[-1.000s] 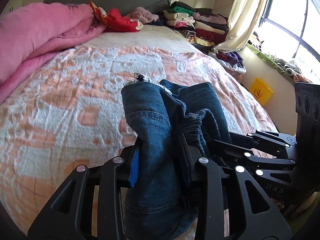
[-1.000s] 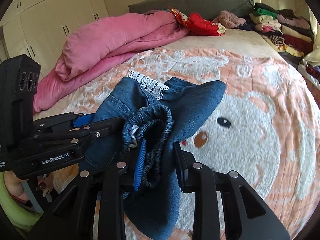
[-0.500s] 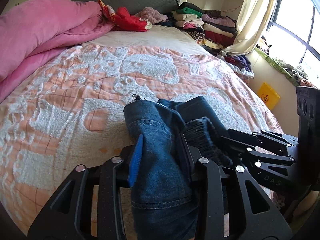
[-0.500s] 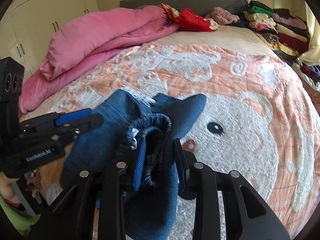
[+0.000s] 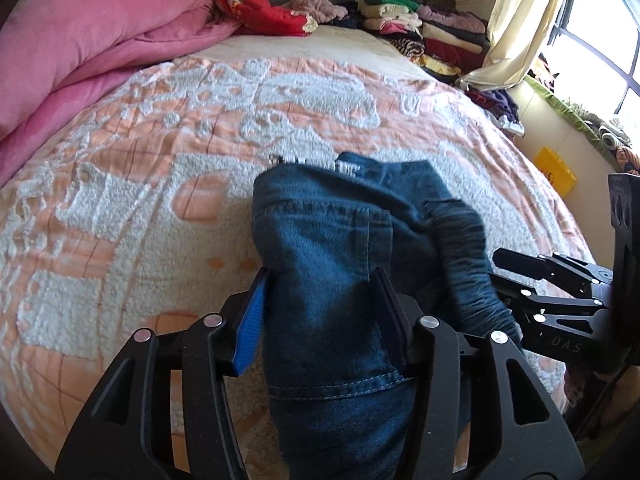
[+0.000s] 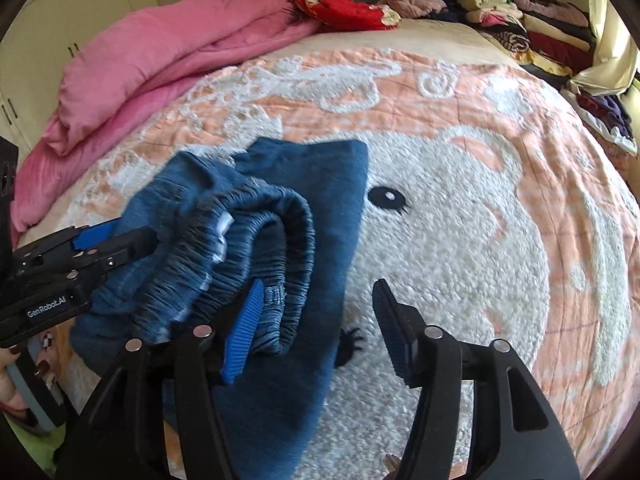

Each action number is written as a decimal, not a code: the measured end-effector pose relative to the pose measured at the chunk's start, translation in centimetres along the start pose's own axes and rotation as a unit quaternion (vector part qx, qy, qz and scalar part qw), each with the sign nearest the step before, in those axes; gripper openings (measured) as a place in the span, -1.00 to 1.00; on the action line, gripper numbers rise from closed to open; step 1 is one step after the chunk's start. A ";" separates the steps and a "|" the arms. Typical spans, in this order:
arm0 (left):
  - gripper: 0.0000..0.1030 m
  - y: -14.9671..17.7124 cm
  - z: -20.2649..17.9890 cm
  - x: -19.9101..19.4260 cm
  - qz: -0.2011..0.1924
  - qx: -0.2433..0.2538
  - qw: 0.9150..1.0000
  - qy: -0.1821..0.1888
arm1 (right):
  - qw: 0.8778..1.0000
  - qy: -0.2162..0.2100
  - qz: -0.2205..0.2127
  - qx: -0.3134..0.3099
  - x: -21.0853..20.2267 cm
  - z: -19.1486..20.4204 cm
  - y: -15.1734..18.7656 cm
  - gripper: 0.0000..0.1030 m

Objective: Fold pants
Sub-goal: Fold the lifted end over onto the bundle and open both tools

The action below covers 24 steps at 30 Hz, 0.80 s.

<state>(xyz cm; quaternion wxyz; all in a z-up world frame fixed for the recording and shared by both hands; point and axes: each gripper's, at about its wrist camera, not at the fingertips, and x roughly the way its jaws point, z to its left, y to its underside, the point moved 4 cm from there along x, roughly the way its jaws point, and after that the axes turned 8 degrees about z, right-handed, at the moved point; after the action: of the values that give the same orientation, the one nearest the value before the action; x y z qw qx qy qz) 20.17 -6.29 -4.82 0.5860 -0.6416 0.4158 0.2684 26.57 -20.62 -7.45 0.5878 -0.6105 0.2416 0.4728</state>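
Clamped on denim, both fingers of left gripper (image 5: pixel 322 312), gripping folded blue denim pants (image 5: pixel 344 264) between blue-ribbed pad on one side and black pad on other. Spread wide, fingers of right gripper (image 6: pixel 318 320), released; only blue pad touching gathered elastic waistband (image 6: pixel 256 248), black pad well apart from cloth, over white fleece.

Pants bunched and doubled over, lying on peach and white fleece bedspread (image 5: pixel 120 208) near front edge of bed, partly lifted at left gripper. Waistband looped into a curl beside left gripper, seen clearly from right wrist view. Bit of white lace trim (image 5: pixel 346 168) showing at far edge of denim in left wrist view. Right gripper body visible at right edge of left wrist view, alongside waistband.

Bedspread printed with large white cartoon face, black eye (image 6: pixel 387 197) just beside edge of pants. Rumpled pink quilt (image 6: pixel 160 60) piled along far left side of bed. Red and gold padded garment (image 6: pixel 344 10) at head of bed, against grey headboard. Stack of folded clothes (image 5: pixel 424 28) at far right corner. Cream curtain (image 5: pixel 524 20) and window beyond, small yellow box (image 5: pixel 556 170) on floor below.
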 end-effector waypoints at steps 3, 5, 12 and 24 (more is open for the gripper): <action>-0.13 0.3 0.0 0.5 0.005 0.001 1.000 -0.003 | 1.000 -0.007 0.002 0.013 0.2 -0.4 0.3 0.13; -0.12 0.4 0.0 0.5 0.007 0.001 1.000 -0.003 | 1.000 -0.007 0.002 0.015 0.2 -0.4 0.4 0.14; 0.07 0.9 -0.3 -0.7 0.000 0.000 1.000 0.001 | 0.999 -0.019 -0.026 0.029 -2.2 -0.1 1.0 0.57; 0.81 2.7 -0.4 -6.3 -0.050 0.008 0.999 -0.015 | 0.996 -0.003 -0.086 0.037 -8.4 0.6 3.6 0.91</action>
<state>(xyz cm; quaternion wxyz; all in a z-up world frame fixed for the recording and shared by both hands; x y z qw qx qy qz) 14.58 -5.23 -0.91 0.6099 -0.6527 0.3767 0.2451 19.67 -22.96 -1.90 0.6494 -0.6052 0.2038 0.4129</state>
